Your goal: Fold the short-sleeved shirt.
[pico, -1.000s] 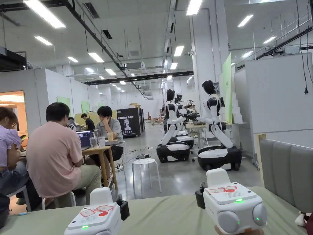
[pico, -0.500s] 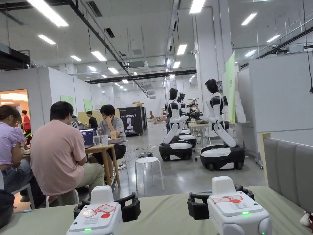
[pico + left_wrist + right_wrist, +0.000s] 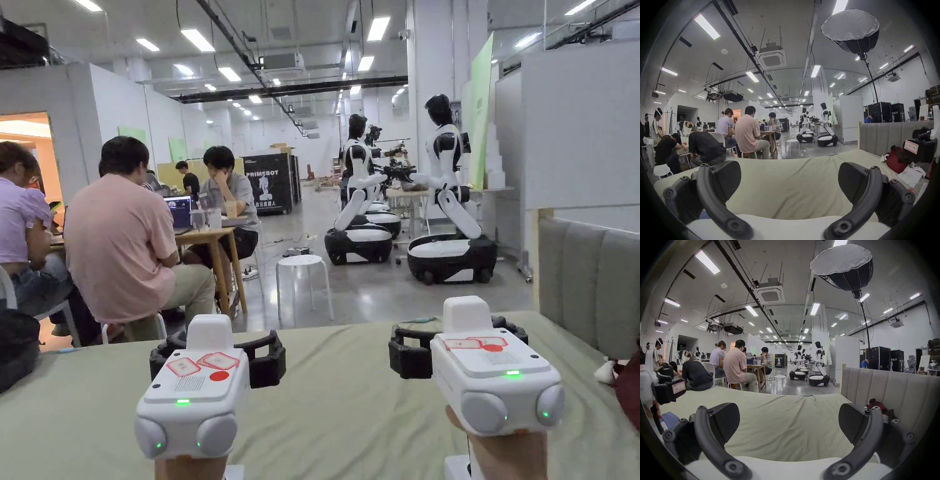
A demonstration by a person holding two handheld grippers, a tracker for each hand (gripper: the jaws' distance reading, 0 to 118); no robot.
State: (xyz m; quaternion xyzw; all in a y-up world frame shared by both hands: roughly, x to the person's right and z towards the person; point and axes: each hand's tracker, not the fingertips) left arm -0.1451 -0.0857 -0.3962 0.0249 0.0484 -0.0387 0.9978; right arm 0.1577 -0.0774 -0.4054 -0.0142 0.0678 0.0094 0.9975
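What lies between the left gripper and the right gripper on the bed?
In the head view, the stretch between the left gripper and the right gripper is bare, lightly wrinkled green sheet. Both grippers' jaws stand open.

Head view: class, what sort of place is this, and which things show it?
Probably a robotics lab or workshop: white humanoid robots on wheeled bases, people at a laptop table, and a studio light overhead.

Both grippers hang over the bed [image 3: 350, 406], the left gripper [image 3: 215, 359] well apart from the right gripper [image 3: 459, 344]. The headboard [image 3: 587, 275] stands at the right. Beyond the bed, a stool [image 3: 304, 262]; seated people [image 3: 119, 244] left, robots [image 3: 447, 206] behind. Against the headboard lies perhaps a bag [image 3: 896, 160].
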